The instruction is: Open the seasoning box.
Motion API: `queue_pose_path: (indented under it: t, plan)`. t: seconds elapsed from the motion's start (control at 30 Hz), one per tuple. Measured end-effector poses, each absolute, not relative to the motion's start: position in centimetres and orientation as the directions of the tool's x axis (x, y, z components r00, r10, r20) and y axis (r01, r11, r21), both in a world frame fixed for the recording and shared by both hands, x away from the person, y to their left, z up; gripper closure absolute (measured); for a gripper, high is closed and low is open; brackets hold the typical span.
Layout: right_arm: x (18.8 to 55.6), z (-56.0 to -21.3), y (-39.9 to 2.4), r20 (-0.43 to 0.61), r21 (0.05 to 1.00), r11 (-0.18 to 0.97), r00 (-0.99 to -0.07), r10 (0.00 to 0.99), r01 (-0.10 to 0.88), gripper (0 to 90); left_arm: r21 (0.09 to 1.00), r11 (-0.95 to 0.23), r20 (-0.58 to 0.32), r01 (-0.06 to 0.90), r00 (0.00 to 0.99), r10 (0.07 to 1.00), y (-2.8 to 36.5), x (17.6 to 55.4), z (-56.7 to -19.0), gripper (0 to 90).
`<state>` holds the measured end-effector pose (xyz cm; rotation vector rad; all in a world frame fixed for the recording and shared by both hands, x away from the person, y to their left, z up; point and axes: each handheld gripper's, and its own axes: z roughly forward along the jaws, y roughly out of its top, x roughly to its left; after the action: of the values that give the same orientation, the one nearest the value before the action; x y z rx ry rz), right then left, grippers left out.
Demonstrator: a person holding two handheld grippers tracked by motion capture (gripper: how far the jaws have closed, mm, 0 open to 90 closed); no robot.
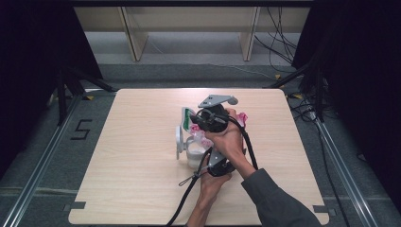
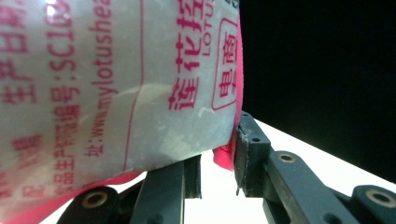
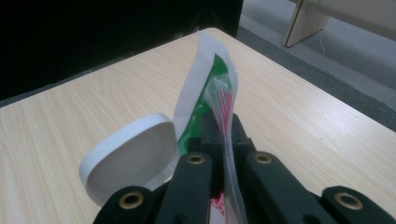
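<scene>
A plastic bag (image 1: pixel 201 138) with pink print and white powder is held over a white tub (image 1: pixel 195 153), whose lid (image 1: pixel 178 139) stands open to the left. My right gripper (image 1: pixel 197 124) is shut on the bag's clear top edge (image 3: pixel 225 100), in front of a green and white flap (image 3: pixel 205 84) and beside the lid (image 3: pixel 128 161). My left gripper (image 1: pixel 211 153) comes from the near side. In the left gripper view the bag (image 2: pixel 116 70) looms close, and its pink edge sits between the jaws of the left gripper (image 2: pixel 219 149).
The wooden table (image 1: pixel 142 189) carries the tub near its middle. Both black cables trail toward the front edge (image 1: pixel 189 189). Wooden shelf legs (image 1: pixel 135 42) and floor cables (image 1: pixel 283 47) lie beyond the far edge, with black curtains at both sides.
</scene>
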<state>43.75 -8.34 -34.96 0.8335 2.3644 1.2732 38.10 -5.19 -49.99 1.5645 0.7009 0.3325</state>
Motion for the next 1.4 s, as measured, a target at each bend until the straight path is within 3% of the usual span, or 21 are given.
queue_pose_path:
  t: [1.4]
  plan:
    - [43.81,-35.18,-8.19,-0.011,0.84,0.427,-0.774,0.633,0.337,90.0,0.969,0.008,-0.203,0.248,0.774,0.599,-4.97,38.04,-49.9,74.0]
